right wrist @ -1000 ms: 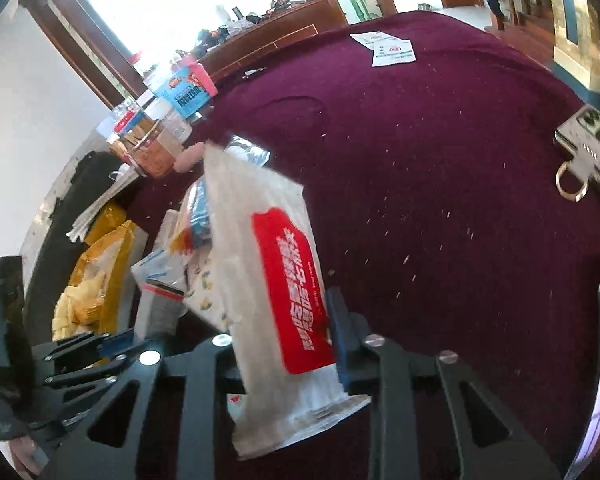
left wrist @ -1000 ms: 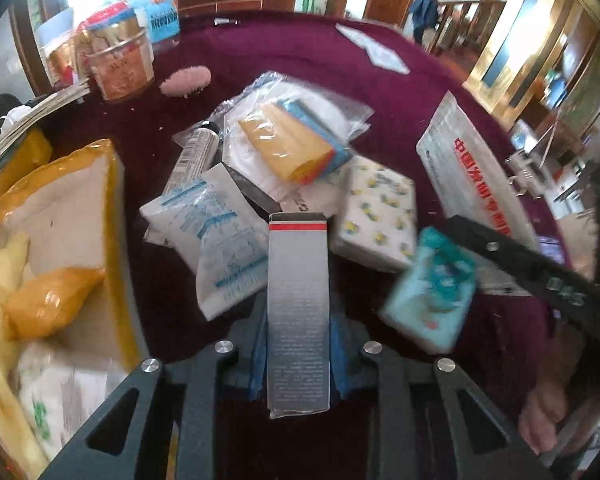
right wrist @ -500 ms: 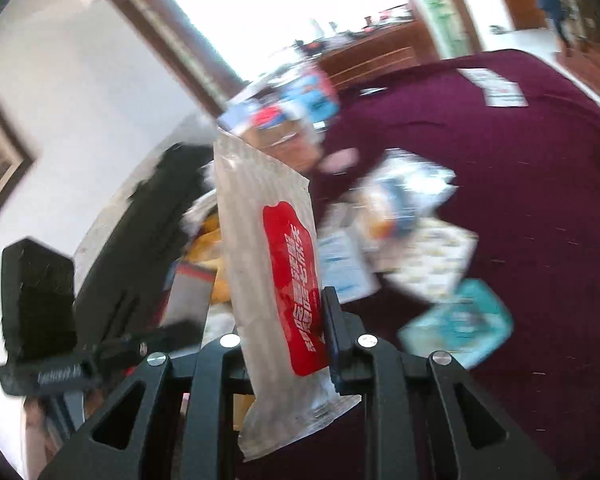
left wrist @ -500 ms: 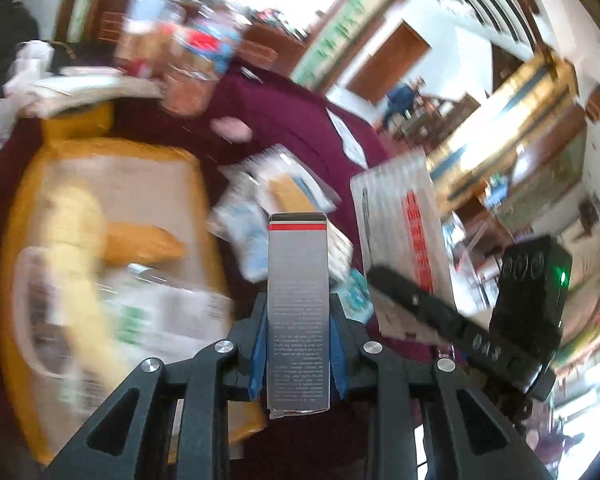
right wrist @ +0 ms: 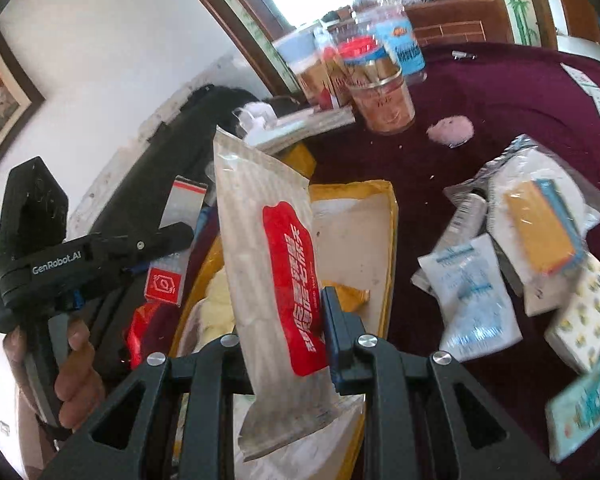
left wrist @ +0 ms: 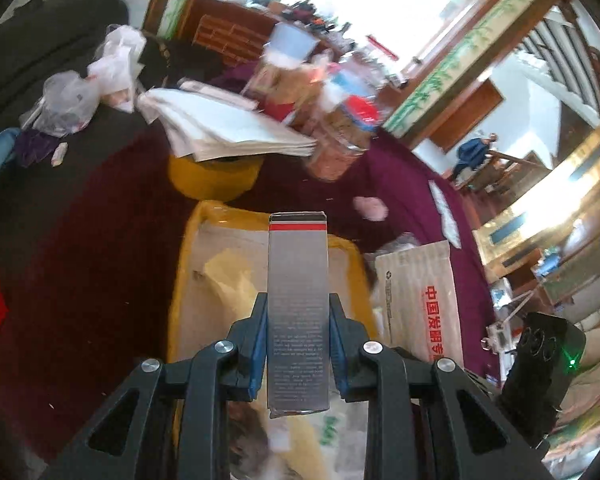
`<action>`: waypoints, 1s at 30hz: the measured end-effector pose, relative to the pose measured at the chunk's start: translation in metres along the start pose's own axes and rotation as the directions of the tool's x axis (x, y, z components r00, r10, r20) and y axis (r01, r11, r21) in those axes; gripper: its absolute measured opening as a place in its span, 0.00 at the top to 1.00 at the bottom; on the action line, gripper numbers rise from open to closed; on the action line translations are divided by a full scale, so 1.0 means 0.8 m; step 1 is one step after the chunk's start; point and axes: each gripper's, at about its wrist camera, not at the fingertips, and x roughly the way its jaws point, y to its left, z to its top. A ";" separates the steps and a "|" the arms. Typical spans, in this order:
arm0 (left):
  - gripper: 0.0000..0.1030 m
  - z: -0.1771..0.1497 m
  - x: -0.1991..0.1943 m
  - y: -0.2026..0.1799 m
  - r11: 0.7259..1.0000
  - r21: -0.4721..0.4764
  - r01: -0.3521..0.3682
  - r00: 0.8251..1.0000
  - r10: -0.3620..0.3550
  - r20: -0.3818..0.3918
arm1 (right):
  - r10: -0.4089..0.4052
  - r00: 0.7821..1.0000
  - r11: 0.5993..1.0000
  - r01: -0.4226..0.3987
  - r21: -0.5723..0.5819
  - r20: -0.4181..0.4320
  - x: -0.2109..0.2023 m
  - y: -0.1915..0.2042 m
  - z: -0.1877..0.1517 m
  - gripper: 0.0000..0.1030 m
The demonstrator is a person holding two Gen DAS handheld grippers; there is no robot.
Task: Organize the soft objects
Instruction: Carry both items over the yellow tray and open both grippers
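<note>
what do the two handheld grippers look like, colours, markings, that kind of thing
Both are matte black plastic frames with triangular cut-outs and round silver screws, and blue pads line the jaws. The left gripper, seen from the side, carries white GenRobot.AI lettering on its body above a black handle. In the left wrist view, the right gripper's boxy black housing shows round lenses and a green light.

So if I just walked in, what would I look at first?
Probably the tall silver box clamped in the left gripper, held above the yellow tray. Next, the white packet with a red label pinched in the right gripper, with a heap of small packets on the purple tablecloth to the tray's right.
</note>
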 end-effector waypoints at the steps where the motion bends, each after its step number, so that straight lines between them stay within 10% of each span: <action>1: 0.73 0.005 0.010 0.007 1.000 -0.012 -0.009 1.000 0.009 -0.013 | -0.005 1.000 1.000 0.005 0.002 -0.008 0.008 -0.003 0.003 0.79; 18: 0.72 0.017 0.083 0.060 0.981 -0.075 -0.181 0.972 0.167 -0.165 | -0.049 0.992 0.999 0.049 0.000 -0.119 0.076 -0.008 0.013 0.75; 22: 0.54 0.006 0.080 0.062 0.976 -0.078 -0.205 0.972 0.193 -0.137 | -0.022 0.995 1.000 0.022 0.002 -0.094 0.070 -0.009 0.012 0.40; 30: 0.21 -0.016 0.029 0.021 0.981 0.022 -0.195 0.981 0.195 -0.007 | 0.120 0.993 0.993 -0.120 0.010 0.004 -0.016 -0.019 -0.031 0.36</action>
